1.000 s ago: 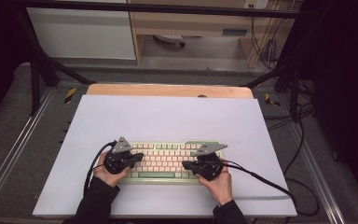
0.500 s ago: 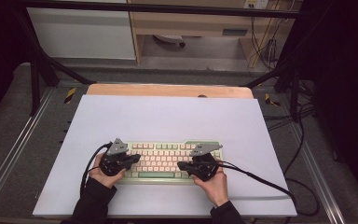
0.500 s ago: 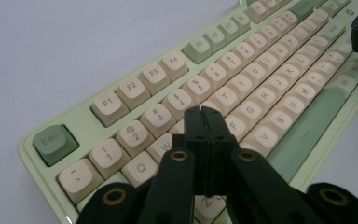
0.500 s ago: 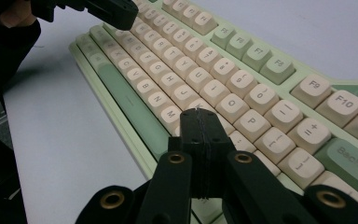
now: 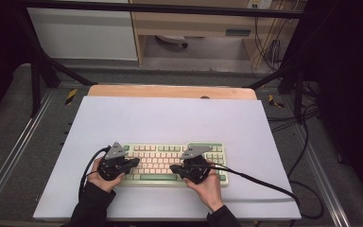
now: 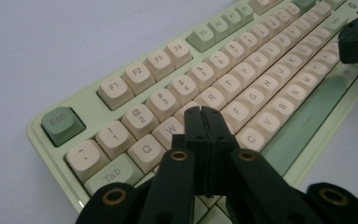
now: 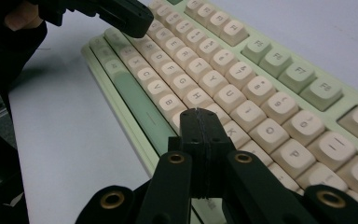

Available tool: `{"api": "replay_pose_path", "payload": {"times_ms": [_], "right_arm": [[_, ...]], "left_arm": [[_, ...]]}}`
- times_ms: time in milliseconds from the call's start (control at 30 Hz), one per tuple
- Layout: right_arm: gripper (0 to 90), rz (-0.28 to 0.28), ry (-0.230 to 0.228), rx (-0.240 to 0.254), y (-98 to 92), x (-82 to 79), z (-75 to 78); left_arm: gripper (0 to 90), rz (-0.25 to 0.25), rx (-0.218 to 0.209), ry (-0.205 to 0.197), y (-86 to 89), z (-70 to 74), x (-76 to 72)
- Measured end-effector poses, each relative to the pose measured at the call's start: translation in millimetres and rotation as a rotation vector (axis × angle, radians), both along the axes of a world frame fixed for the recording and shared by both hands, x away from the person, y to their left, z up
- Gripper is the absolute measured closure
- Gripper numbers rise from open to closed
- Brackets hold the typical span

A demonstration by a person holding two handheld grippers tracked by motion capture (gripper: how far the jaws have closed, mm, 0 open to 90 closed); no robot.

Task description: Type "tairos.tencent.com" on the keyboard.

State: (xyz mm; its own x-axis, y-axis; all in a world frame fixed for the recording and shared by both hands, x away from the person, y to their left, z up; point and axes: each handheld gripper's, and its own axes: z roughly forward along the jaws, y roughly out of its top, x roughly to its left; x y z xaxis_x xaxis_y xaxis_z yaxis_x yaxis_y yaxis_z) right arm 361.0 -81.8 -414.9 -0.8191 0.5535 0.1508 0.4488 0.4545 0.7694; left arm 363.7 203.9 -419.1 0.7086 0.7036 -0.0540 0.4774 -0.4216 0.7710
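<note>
A pale green keyboard (image 5: 163,152) with cream keys lies on the white board near its front edge. My left gripper (image 5: 134,162) is shut and hovers over the keyboard's left end, pointing right. In the left gripper view its closed tip (image 6: 204,115) sits just above the keys (image 6: 242,88) around W and E. My right gripper (image 5: 173,168) is shut too, pointing left over the middle of the keyboard. In the right gripper view its tip (image 7: 200,117) is above the letter keys (image 7: 223,84) near J and K. Nothing is held between either pair of jaws.
The white board (image 5: 170,118) covers a wooden table (image 5: 170,91). A black cable (image 5: 264,183) trails right from the right gripper, and another loops left of the left hand (image 5: 84,170). Metal frame rails (image 5: 9,156) run along both sides.
The right gripper has slid left along the keyboard towards its middle. The left gripper has barely shifted. Both stay shut.
</note>
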Motion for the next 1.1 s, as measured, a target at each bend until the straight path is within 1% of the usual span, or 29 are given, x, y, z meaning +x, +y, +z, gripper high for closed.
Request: {"api": "replay_pose_path", "payload": {"times_ms": [100,267,333,433,567,700,733,933,1000,1100], "right_arm": [[90.0,-0.003,0.004,0.003,5.6,1.7,-2.6],[90.0,0.01,0.005,0.0,17.2,3.9,-7.2],[90.0,0.008,0.015,0.0,19.8,4.9,-9.1],[90.0,0.009,0.014,-0.006,22.7,6.6,-12.0],[90.0,0.013,0.016,-0.003,25.1,7.7,-13.4],[90.0,0.011,0.017,-0.019,26.2,8.2,-15.6],[90.0,0.016,0.012,-0.019,26.0,8.5,-16.2],[90.0,0.018,0.017,-0.028,27.1,8.5,-18.5],[90.0,0.016,0.016,-0.024,27.1,7.9,-17.8],[90.0,0.015,0.0,-0.021,24.4,7.0,-12.6]], "left_arm": [[89.8,0.001,-0.003,0.0,0.5,-0.1,0.2],[89.8,0.001,-0.004,0.0,0.9,-0.2,0.4],[89.8,0.002,-0.005,0.001,1.2,-0.2,0.5],[89.8,0.002,-0.007,0.0,1.4,0.1,0.5],[89.8,0.002,-0.006,0.001,1.4,-0.1,0.7],[89.9,0.001,-0.006,0.002,1.2,-0.3,0.7],[89.8,0.001,-0.006,0.002,1.2,-0.3,0.7],[89.8,0.0,-0.005,0.003,0.7,-0.9,0.7],[89.8,0.0,-0.005,0.003,0.7,-0.9,0.8],[89.8,0.0,-0.007,0.002,1.0,-0.5,0.6]]}}
